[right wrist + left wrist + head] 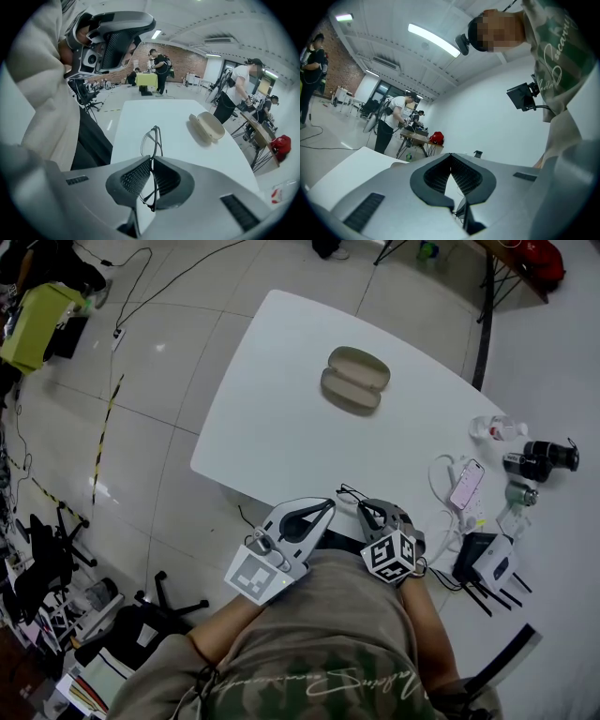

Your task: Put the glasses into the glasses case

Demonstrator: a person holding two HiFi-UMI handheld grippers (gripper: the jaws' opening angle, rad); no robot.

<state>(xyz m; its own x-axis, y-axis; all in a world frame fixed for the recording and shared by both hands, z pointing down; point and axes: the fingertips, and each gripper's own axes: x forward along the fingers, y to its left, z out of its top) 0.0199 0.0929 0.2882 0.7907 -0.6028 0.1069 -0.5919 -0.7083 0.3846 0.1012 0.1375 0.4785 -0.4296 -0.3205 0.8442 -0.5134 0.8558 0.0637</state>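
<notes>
An open beige glasses case lies near the far side of the white table; in the right gripper view the case is ahead and to the right. The black-framed glasses stand on edge between the jaws of my right gripper, which is shut on them. In the head view the right gripper is at the table's near edge, with the glasses poking out in front. My left gripper is beside it, shut with nothing in it, and its own view points up into the room.
On the table's right side lie a pink phone, a clear bottle, black cylinders, a white box and cables. People work at a table in the background. Office chairs stand on the floor at the left.
</notes>
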